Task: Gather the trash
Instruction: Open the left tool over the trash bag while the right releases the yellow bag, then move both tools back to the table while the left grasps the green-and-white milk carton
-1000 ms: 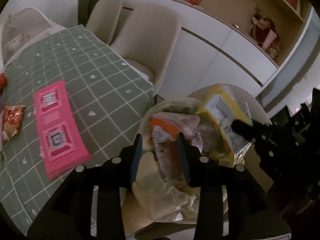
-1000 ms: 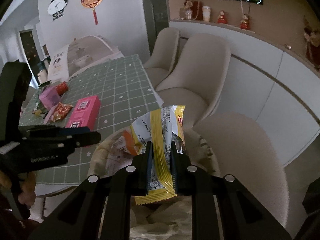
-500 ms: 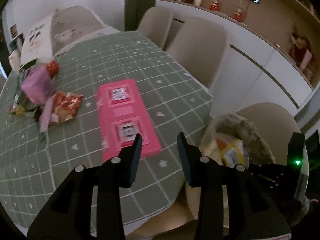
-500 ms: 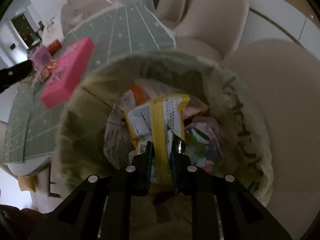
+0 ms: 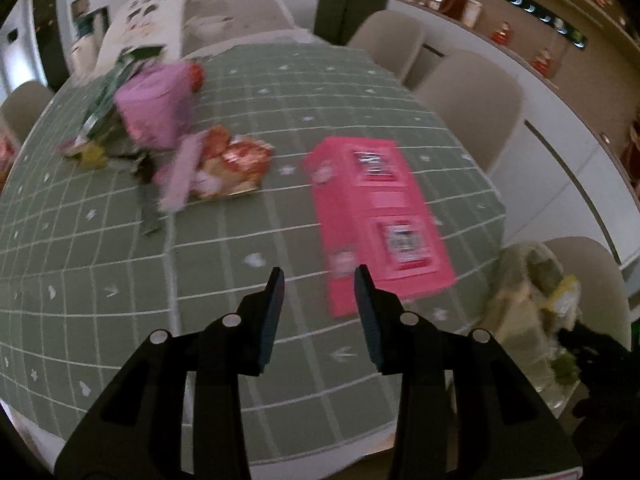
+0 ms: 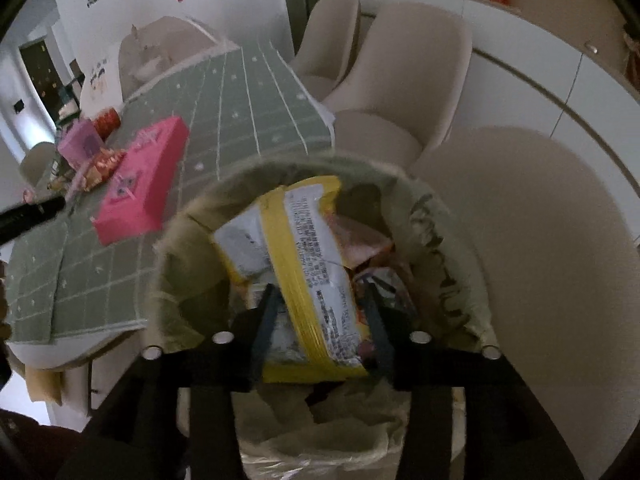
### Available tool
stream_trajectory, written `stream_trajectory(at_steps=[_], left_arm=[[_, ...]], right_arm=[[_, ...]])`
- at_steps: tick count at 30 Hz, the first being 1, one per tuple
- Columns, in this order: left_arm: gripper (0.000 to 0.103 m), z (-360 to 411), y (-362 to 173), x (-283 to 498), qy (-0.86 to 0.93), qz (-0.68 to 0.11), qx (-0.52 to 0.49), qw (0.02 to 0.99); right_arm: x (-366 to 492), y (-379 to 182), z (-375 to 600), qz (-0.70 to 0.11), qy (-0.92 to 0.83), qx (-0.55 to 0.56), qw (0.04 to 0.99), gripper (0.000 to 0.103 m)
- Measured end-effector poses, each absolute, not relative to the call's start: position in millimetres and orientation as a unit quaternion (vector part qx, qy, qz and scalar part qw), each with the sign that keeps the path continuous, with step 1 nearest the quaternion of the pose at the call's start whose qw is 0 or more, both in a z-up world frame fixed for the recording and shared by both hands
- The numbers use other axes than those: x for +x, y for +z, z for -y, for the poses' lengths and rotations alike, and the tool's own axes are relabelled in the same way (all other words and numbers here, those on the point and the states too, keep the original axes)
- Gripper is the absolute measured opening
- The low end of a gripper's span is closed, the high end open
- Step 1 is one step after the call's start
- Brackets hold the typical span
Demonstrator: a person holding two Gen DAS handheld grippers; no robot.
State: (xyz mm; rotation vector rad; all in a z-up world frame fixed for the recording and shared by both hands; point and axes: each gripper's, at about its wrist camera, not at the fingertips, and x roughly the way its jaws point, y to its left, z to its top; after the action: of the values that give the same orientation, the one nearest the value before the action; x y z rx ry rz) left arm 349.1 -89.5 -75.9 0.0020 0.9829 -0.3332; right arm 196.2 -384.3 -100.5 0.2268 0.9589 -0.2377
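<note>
The right gripper (image 6: 320, 320) has just spread its jaws, and the yellow wrapper (image 6: 304, 264) stands loose between them inside the trash bag (image 6: 440, 240) beside the worktop's corner. The left gripper (image 5: 318, 308) hangs with jaws apart and empty over the worktop (image 5: 120, 280), near the pink box (image 5: 380, 216).

A table under a green grid-patterned cloth (image 5: 248, 208) carries a flat pink rectangular box (image 5: 380, 216) on the right; a red-orange foil wrapper (image 5: 236, 162) and purple packet (image 5: 154, 114) lie far left.

Right hand-held gripper (image 6: 322, 312) just opened, yellow wrapper (image 6: 308, 276) loose between jaws.
</note>
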Motion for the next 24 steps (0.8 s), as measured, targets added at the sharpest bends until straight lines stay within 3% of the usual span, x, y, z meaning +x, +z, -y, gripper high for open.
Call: stream_trajectory(at_steps=[7,24], left_arm=[[0.035,21,-92,371,-0.108,-0.486,-0.045,0.866],[0.040,-116,-89,433,-0.070,-0.432,-0.115,0.892]], right_arm=[[205,-63,359,-0.427,-0.123,0.079,0.893,0.057],[299,-44,240,-0.381,0.009,0.084,0.921,0.057]])
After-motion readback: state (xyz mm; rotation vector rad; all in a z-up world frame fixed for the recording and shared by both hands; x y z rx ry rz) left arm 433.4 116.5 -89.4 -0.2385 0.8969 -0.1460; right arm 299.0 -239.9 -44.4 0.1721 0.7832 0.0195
